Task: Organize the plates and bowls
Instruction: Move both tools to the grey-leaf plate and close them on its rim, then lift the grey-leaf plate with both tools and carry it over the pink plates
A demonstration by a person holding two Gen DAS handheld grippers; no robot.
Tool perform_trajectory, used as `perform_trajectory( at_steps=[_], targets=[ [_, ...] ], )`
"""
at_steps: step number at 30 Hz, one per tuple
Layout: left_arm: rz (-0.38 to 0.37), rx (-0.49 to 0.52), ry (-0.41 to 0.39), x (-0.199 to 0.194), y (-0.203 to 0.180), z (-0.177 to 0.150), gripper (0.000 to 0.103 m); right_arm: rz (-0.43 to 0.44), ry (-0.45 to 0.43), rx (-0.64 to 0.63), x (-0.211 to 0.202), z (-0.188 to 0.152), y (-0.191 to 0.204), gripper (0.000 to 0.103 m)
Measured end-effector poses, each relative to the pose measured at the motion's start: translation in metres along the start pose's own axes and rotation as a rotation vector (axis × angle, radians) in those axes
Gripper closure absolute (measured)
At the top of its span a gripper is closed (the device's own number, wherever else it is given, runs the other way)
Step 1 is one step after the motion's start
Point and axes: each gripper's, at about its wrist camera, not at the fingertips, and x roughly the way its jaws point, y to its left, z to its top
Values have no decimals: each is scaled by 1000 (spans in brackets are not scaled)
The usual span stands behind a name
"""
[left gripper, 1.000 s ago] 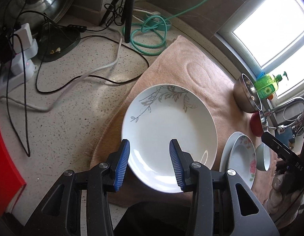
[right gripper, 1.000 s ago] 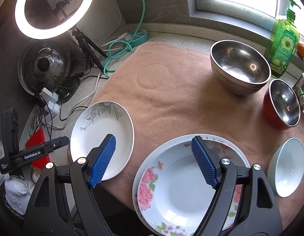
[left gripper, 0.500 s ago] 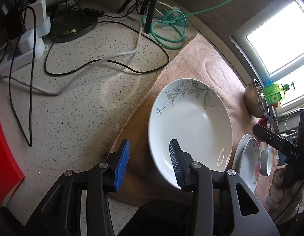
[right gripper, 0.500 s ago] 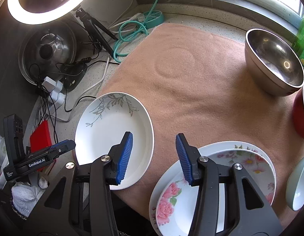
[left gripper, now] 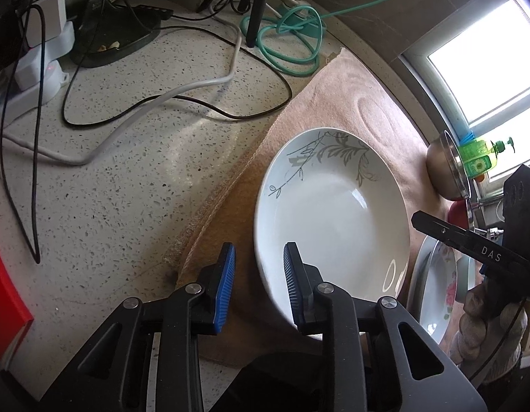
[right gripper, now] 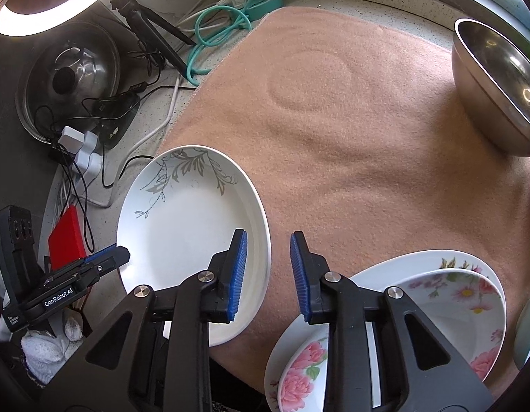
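the leaf-patterned plate [left gripper: 333, 213] lies on the pink towel [right gripper: 350, 137], at its edge beside the speckled bench [left gripper: 127, 189]. the left claw [left gripper: 258, 288] straddles the plate's near rim, released; the right claw [right gripper: 268, 274] gapes across its opposite rim. the flowered plates [right gripper: 453, 295] sit stacked just beside it, the steel bowl [right gripper: 498, 86] well beyond.

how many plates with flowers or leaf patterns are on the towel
3. The leaf-print plate sits at the towel's left edge; the pink-flower plate is nested in a larger floral plate at front right. More may be hidden.
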Motion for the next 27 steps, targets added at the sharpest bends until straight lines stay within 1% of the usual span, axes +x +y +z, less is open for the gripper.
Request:
perform_trajectory(
  at_steps=[2, 3, 6, 11, 13, 17, 22, 27],
  targets=[
    [0, 18, 4, 1, -2, 0, 78, -1, 5, -1, 2, 1, 1, 81],
    [0, 26, 8, 1, -4, 0, 81, 0, 9, 1, 3, 1, 1, 82],
    [6, 41, 15, 4, -5, 1, 85, 4, 20, 7, 7, 1, 0, 85],
    [7, 45, 16, 7, -4, 1, 87, 16, 25, 17, 11, 2, 0, 87],
    [5, 39, 20, 8, -3, 2, 88, 19, 29, 16, 14, 3, 1, 91],
    [12, 52, 28, 11, -3, 4, 90, 27, 49, 15, 19, 3, 2, 93],
    [21, 60, 25, 13, -5, 6, 90, 28, 44, 23, 20, 2, 2, 94],
    [38, 73, 17, 14, -7, 7, 90, -2, 42, -3, 20, 2, 8, 94]
  ],
)
